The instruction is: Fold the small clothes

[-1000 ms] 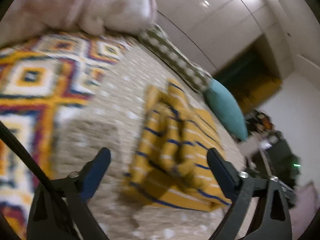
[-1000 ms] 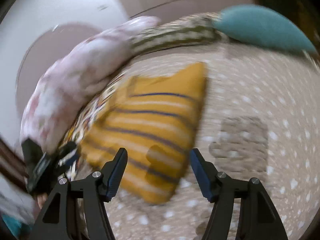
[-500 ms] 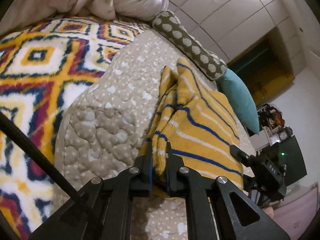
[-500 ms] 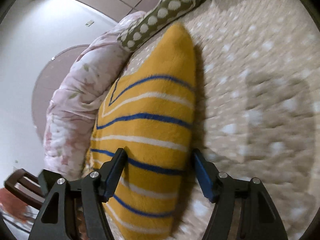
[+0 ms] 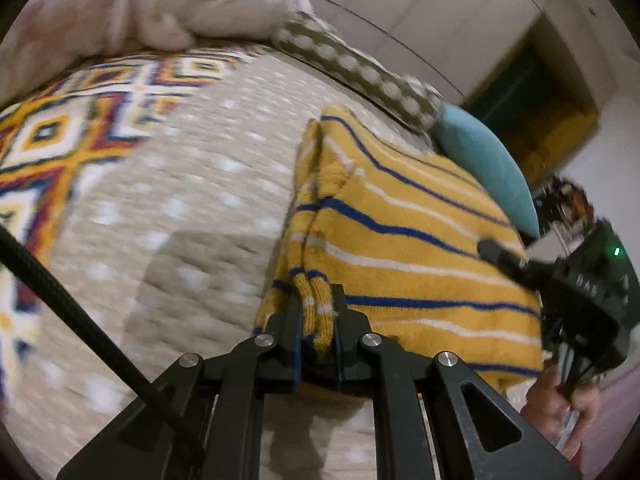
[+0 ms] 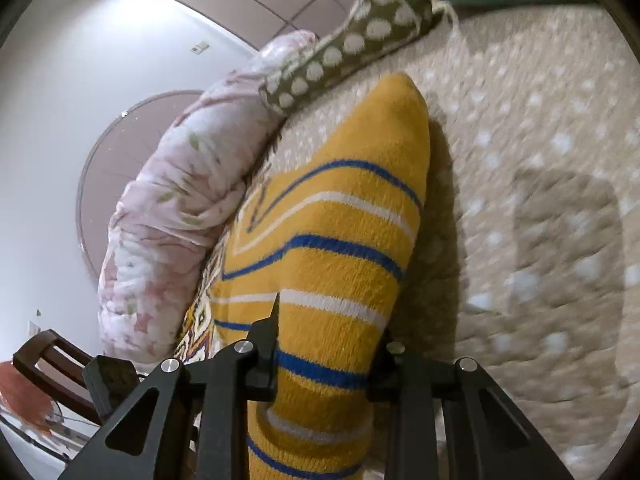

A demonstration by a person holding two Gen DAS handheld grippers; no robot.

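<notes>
Item: yellow striped garment (image 5: pixel 404 248) on your bed (image 5: pixel 192 208). Your left hand-held gripper (image 5: pixel 316 320) pinches its near-left corner; right hand-held gripper (image 6: pixel 324 344) clamps its near-right edge.

Both wrist views sit low and close over the bed (image 5: pixel 192 208). Each faces 12 o'clock along its jaws. They share the striped garment (image 5: pixel 404 240) and the dotted bolster (image 6: pixel 352 44).

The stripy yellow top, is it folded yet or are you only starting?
Partly done, it seems. The yellow striped top lies on the dotted beige bedspread in doubled layers, so some folding looks done. In hand: the left gripper pinches a bunched edge, and the right gripper closes around its other side. Left: carrying that edge over, smoothing it, then letting go.
</notes>
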